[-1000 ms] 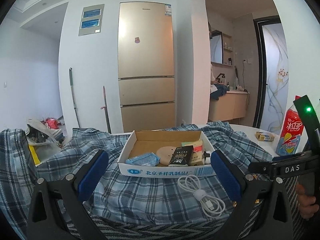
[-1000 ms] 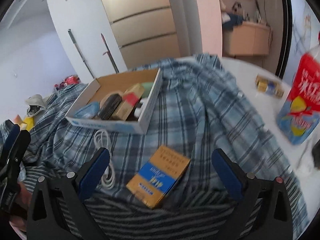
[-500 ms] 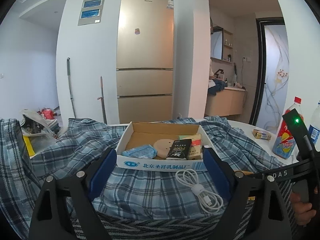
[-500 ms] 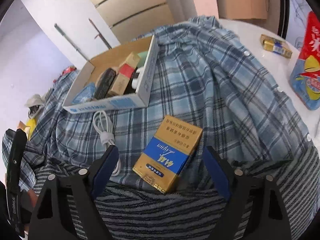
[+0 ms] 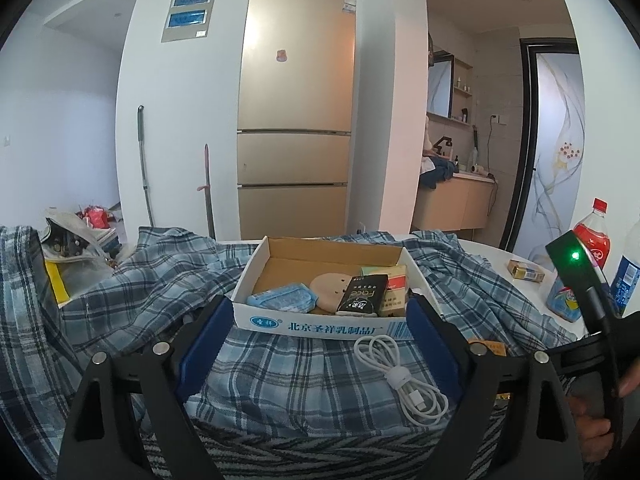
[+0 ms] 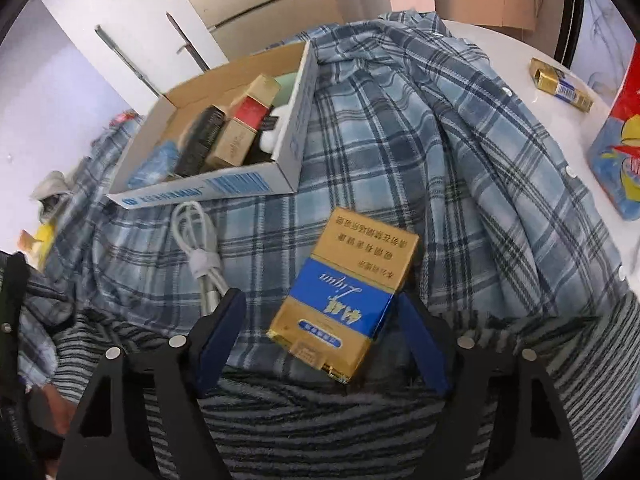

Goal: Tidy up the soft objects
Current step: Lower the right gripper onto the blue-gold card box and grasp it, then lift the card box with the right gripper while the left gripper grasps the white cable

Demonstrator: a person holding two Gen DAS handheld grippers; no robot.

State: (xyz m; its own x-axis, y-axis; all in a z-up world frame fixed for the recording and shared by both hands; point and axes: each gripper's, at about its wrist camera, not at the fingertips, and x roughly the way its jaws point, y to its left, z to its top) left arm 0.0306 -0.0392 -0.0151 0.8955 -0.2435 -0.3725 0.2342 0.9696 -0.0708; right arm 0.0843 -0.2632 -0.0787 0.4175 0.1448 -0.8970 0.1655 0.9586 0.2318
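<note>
Over the plaid shirt [image 6: 420, 128], the right gripper [image 6: 320, 332] has dropped and narrowed around the cigarette pack [image 6: 344, 292], not yet gripping; pickup looks imminent.

Your left gripper [image 5: 320, 332] has its jaws spread wide, with nothing pressed between the pads. Just beyond its tips sits the cardboard box [image 5: 320, 322] on the plaid shirt [image 5: 132, 300]. Just in front of the box lies a coiled white cable [image 5: 396, 376].
</note>
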